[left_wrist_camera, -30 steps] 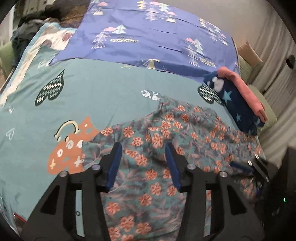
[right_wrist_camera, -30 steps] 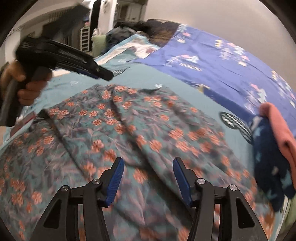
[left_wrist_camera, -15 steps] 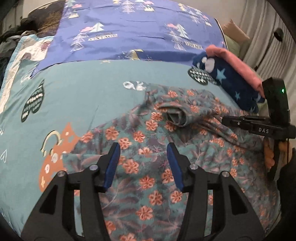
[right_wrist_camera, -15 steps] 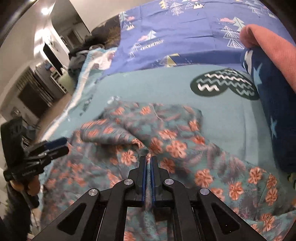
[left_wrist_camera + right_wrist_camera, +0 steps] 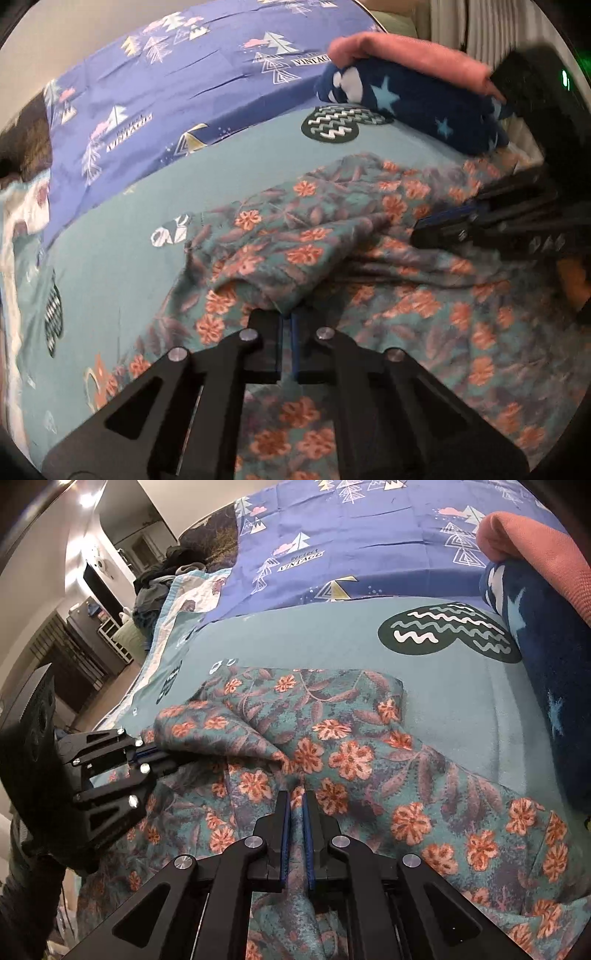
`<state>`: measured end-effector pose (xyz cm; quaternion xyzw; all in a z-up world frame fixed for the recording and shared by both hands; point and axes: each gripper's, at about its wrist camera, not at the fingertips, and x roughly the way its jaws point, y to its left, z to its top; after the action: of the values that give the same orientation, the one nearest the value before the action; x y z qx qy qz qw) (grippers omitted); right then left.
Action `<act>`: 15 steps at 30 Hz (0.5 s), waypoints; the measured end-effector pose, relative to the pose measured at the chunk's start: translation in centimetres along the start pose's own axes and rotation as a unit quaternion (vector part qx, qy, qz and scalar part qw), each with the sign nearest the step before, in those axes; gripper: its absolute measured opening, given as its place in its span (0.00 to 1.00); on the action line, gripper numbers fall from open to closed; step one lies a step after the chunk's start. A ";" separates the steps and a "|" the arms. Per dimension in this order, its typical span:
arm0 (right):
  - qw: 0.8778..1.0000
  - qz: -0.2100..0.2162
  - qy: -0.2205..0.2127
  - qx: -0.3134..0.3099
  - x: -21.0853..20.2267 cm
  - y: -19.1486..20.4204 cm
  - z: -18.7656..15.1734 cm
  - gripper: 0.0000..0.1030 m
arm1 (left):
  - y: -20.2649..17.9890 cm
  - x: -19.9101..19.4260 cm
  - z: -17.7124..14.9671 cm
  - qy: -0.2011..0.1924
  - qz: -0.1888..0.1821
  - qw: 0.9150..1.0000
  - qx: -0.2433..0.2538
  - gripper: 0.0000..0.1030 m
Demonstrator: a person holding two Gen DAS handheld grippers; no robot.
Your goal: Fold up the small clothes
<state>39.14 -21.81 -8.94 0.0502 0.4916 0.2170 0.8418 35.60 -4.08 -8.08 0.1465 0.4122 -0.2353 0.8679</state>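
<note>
A teal garment with orange flowers [image 5: 406,314] lies rumpled on the teal bedsheet [image 5: 110,240]. My left gripper [image 5: 287,315] points down at it, its jaws closing with the pads pressed on a raised fold of the cloth. My right gripper [image 5: 294,797] is shut on another fold of the same floral garment [image 5: 369,746], with cloth bunched between its blue pads. Each gripper shows in the other's view: the right gripper [image 5: 424,230] at the right, the left gripper [image 5: 147,755] at the left, both low on the cloth.
A folded navy star blanket [image 5: 546,664] with a pink cloth [image 5: 535,542] on top sits at the bed's right side. A purple tree-print sheet [image 5: 184,92] covers the far half. Dark clothes [image 5: 159,579] are piled at the far left corner.
Both grippers went from open to shut on folds of the floral garment, the right one first, then the left. Both rolled and moved across the bed toward each other.
</note>
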 end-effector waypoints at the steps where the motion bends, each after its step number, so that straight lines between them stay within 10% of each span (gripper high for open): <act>1: 1.000 -0.007 -0.004 -0.005 -0.4 0.2 -0.1 0.07 | 0.4 -0.6 0.2 0.005 -0.013 1.000 -0.015 0.04; 8: 0.990 -0.053 -0.095 -0.087 -9.2 4.0 -3.0 0.47 | 5.3 -9.2 1.1 0.025 -0.136 0.976 -0.166 0.04; 15: 0.972 -0.107 -0.083 -0.190 -12.4 8.4 -9.7 0.64 | 7.2 -12.2 -6.7 0.126 -0.130 0.953 -0.241 0.05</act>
<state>23.03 -20.60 -1.41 -0.1457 0.3723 0.2104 0.8921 28.37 8.53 -2.20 -0.0936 0.5786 -0.2197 0.7799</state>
